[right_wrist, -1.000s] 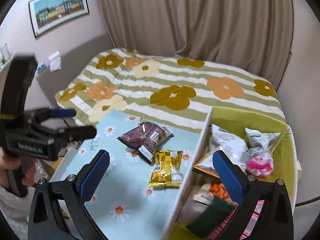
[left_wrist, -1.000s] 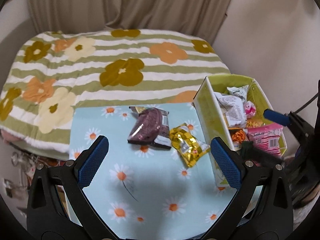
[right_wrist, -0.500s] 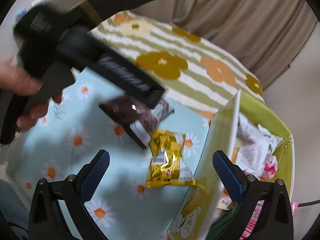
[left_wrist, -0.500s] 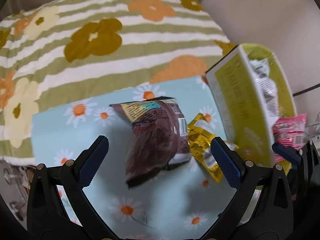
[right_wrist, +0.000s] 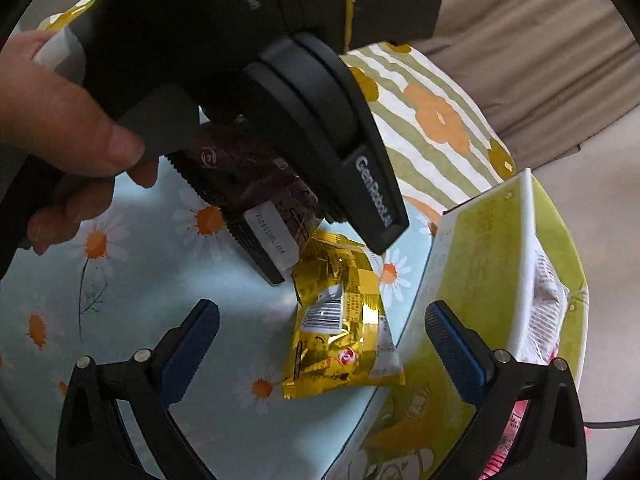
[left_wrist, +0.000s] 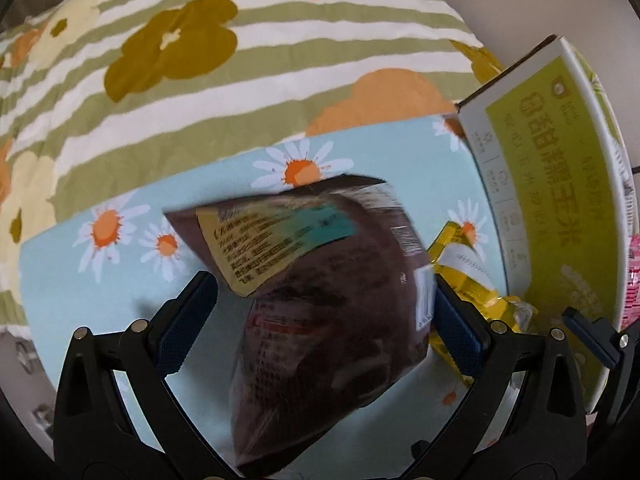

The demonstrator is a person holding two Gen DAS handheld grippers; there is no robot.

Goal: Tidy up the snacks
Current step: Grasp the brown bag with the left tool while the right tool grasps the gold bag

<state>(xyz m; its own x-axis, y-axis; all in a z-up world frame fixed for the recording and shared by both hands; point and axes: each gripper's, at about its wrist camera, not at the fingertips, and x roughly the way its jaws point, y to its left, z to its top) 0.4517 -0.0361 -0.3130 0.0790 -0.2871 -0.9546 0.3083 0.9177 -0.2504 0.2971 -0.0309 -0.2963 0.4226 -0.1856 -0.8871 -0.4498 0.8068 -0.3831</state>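
Pale blue daisy-print cloth [right_wrist: 224, 320] covers the surface, beside a green-striped floral bedspread [left_wrist: 200, 80] and beige curtains [right_wrist: 540, 40]. Left gripper [left_wrist: 316, 316] spreads wide around a brown snack packet [left_wrist: 320, 320], long axis pointing away. Right gripper [right_wrist: 320, 344] gapes, empty, over a gold packet [right_wrist: 340, 328]. "GenRobot" marks the left gripper's body; the green box [left_wrist: 552, 200] beside the packets bears Chinese writing.

Left wrist view looks down close over the daisy-print blue desk [left_wrist: 120, 288]; right wrist view, higher, shares its gold foil packet [right_wrist: 340, 332].
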